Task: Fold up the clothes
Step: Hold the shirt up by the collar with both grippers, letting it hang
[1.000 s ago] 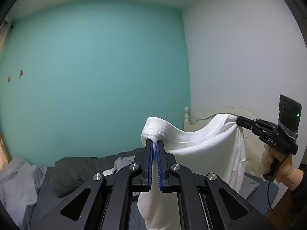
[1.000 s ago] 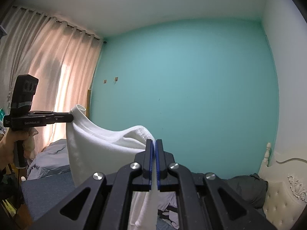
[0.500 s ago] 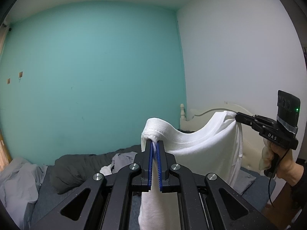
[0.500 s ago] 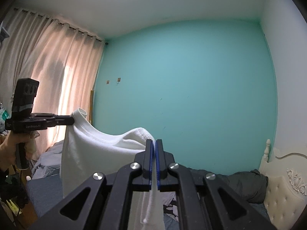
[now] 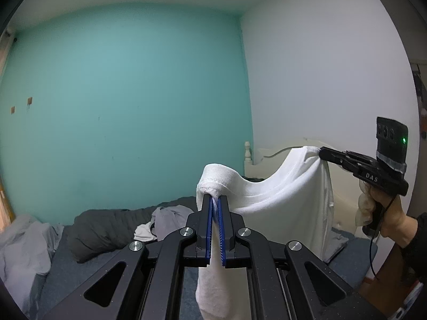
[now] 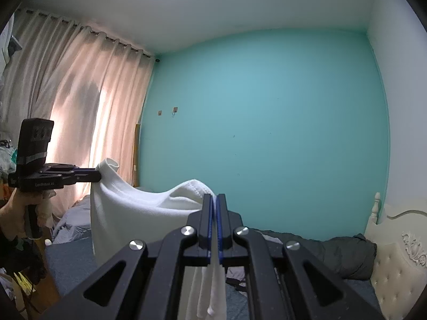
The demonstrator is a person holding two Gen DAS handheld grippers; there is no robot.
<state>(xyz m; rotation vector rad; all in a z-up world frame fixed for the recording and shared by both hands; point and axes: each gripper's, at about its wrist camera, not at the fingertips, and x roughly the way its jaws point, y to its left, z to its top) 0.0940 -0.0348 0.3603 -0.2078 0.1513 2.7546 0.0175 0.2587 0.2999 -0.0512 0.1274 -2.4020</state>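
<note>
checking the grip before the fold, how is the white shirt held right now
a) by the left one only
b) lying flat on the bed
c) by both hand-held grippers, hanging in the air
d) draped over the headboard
c: the left hand-held gripper and right hand-held gripper each pinch the shirt near its top edge, so it hangs between them above the bed.

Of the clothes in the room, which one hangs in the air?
The white shirt, stretched between the left tool and right tool; the grey clothes lie on the bed.

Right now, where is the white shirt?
The white shirt hangs in the air above the bed, stretched between the left gripper and right gripper.
</note>
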